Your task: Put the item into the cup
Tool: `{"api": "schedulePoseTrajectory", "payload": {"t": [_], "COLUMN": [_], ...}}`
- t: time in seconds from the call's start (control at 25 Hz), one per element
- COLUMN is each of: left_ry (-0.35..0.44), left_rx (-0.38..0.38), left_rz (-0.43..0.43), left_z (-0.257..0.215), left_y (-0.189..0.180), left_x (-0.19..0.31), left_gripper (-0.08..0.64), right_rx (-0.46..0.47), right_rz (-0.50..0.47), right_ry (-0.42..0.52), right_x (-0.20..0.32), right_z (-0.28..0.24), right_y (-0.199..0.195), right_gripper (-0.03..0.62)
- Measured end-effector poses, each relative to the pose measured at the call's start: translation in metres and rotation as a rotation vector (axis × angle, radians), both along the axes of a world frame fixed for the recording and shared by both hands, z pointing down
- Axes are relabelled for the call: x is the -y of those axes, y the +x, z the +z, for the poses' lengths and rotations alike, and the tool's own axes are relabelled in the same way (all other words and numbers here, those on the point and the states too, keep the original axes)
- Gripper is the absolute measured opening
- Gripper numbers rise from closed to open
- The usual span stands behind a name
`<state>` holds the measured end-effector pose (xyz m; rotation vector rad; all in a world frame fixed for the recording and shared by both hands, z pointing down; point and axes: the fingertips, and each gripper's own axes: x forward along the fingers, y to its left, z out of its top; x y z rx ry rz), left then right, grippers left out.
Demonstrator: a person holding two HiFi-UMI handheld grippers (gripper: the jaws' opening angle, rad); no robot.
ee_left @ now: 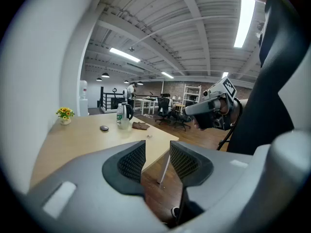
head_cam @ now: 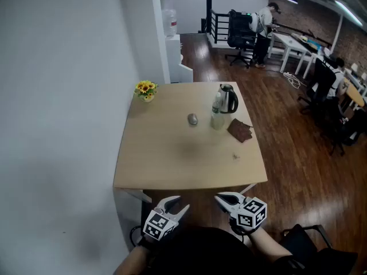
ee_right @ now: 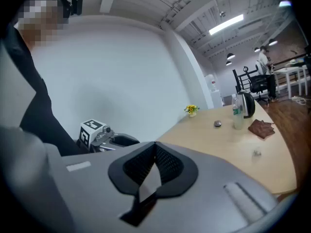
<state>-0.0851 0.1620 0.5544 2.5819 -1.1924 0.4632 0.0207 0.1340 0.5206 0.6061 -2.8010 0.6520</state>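
A small pale item (head_cam: pixel 235 156) lies on the wooden table (head_cam: pixel 172 165), near its front right corner. Farther back stand a plastic bottle (head_cam: pixel 217 109) and a dark kettle (head_cam: pixel 229 98); what looks like a clear cup (head_cam: pixel 218 122) stands right in front of the bottle. Both grippers hang below the table's near edge, close to my body. My left gripper (head_cam: pixel 179 205) is open and empty, a gap showing between its pads (ee_left: pixel 132 160). The right gripper (head_cam: pixel 221 198) is shut, its pads (ee_right: pixel 167 160) touching with nothing between them.
On the table there are also a grey mouse-like object (head_cam: pixel 192 119), a brown cloth or wallet (head_cam: pixel 239 130) and a small pot of yellow flowers (head_cam: pixel 146 90). A white wall runs along the left. Behind are office chairs, desks and a standing person (head_cam: pixel 264 30).
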Motion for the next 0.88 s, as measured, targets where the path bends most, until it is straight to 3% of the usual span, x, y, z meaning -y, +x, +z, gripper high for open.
{"api": "schedulePoseTrajectory", "payload": {"t": [0.6, 0.88], "left_ry": [-0.023, -0.043], "left_rx": [-0.004, 0.015], "left_rz": [0.041, 0.024], "left_z": [0.01, 0.023], "left_y": [0.006, 0.012], "left_x": [0.033, 0.092], "left_gripper": [0.152, 0.15], "right_rx": [-0.002, 0.004], "right_rz": [0.041, 0.015], "right_ry": [-0.023, -0.052], "right_x": [0.031, 0.087], "right_z": [0.009, 0.028], "right_y": [0.006, 0.011], "right_gripper": [0.008, 0.008]}}
